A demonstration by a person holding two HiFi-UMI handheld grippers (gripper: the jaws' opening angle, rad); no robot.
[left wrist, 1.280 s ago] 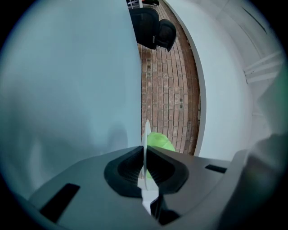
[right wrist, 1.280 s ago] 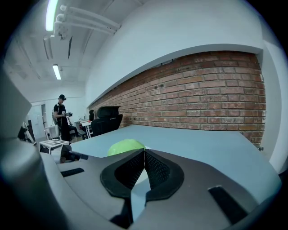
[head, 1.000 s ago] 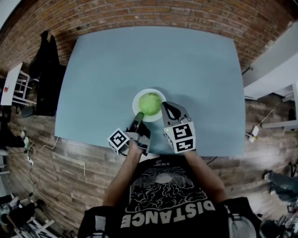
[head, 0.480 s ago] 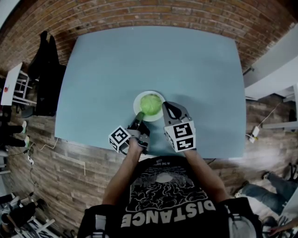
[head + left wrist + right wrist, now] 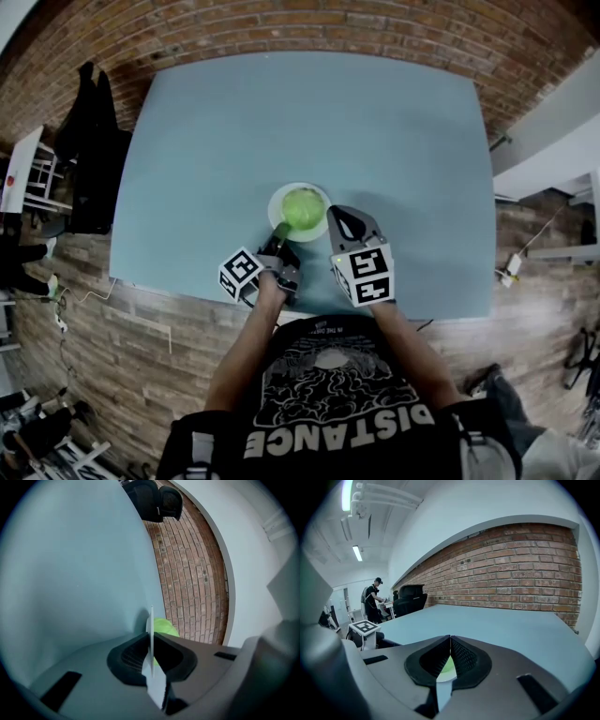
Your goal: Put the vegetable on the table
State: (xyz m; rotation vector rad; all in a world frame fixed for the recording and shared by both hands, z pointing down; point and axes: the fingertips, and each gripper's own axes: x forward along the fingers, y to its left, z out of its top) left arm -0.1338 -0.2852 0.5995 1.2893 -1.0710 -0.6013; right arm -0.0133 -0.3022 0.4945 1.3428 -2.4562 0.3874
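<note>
A round green cabbage [image 5: 302, 206] lies on a small white plate [image 5: 274, 202] near the front of the blue-grey table [image 5: 375, 131]. My left gripper [image 5: 282, 231], rolled on its side, is shut on the plate's near-left rim; in the left gripper view the thin plate [image 5: 151, 618] edge stands between the jaws of the left gripper [image 5: 151, 637], with the cabbage [image 5: 165, 626] just beyond. My right gripper [image 5: 337, 216] hovers by the plate's right rim. In its own view the right gripper [image 5: 450, 638] is shut with nothing held, and a sliver of cabbage [image 5: 447, 665] shows below the tips.
The table's front edge [image 5: 281, 305] runs just behind both grippers. Dark coats on a chair [image 5: 94, 141] and a white side table [image 5: 23, 173] stand left. A brick wall [image 5: 525, 569] backs the table. A person [image 5: 372, 597] stands far off beside an office chair [image 5: 410, 599].
My left gripper has crept slightly forward along the plate's rim. Plate, cabbage and right gripper stay where they were.
</note>
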